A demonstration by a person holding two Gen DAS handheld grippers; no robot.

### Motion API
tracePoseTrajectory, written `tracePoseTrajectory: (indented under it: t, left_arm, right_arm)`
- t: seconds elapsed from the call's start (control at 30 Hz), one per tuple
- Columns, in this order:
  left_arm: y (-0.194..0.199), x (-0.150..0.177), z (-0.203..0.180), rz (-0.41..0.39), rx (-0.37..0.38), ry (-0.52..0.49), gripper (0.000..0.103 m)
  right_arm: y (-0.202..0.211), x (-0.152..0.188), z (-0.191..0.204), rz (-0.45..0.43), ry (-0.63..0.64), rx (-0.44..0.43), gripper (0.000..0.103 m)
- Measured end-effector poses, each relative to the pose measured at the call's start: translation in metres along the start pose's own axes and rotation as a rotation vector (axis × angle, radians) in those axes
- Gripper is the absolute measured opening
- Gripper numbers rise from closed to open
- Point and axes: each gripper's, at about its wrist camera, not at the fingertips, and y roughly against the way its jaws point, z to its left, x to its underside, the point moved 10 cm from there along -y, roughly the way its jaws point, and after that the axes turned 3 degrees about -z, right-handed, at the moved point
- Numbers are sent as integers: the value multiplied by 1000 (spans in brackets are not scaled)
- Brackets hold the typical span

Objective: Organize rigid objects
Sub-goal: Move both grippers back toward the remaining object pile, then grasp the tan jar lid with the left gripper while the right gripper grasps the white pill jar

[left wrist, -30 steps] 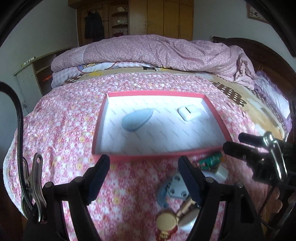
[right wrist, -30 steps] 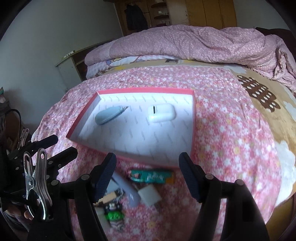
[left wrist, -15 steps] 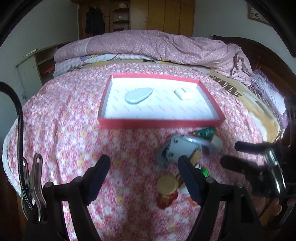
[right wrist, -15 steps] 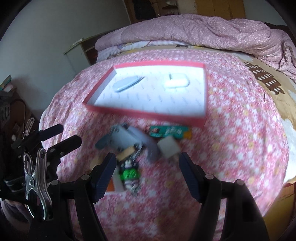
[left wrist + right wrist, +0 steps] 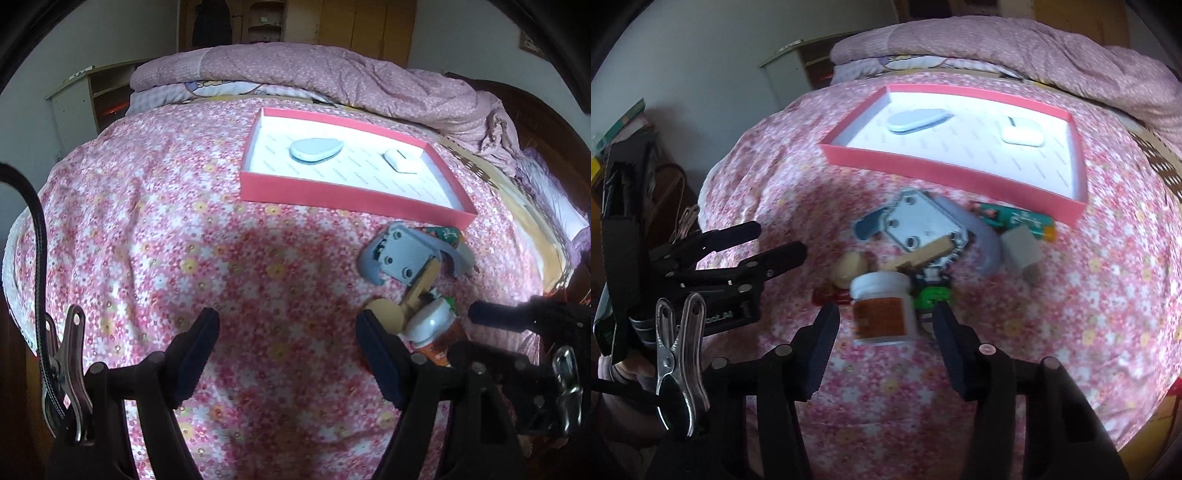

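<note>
On the floral bedspread [image 5: 155, 206], right gripper [image 5: 882, 332] closing around, seemingly untouched, white bottle [image 5: 882, 314].

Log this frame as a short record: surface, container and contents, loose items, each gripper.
surface: pink floral bedspread
container: red box
in box: blue oval case, white earbud case
loose pile: grey bracket, white jar, green packet
left gripper: open, over bare bedspread
right gripper: closing, white jar between fingers, not yet pressed

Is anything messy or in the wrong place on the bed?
Yes. A jumbled pile sits on the bedspread outside the red tray. In it a white bottle lies tipped on its side. Only two things sit neatly inside the tray.
</note>
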Motion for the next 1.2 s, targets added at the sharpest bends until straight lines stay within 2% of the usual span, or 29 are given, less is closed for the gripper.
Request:
tracePoseTrajectory:
  t: [0.2, 0.4, 0.63, 0.83, 1.2]
  left_arm:
    - [-2, 4, 7, 4, 4, 20, 80]
    - [-5, 6, 12, 14, 11, 34, 80]
    - [-6, 8, 12, 13, 10, 30, 80]
    - [-7, 8, 12, 21, 8, 31, 80]
    - [-3, 5, -5, 13, 32, 0, 80]
  right_arm:
    - [-12, -4, 1, 15, 20, 42, 41]
    - [-17, -7, 1, 18, 27, 39, 41]
    - [-19, -4, 7, 11, 107, 73, 42]
    - [-20, -4, 8, -2, 123, 58, 42]
    - [4, 0, -9, -75, 11, 23, 42]
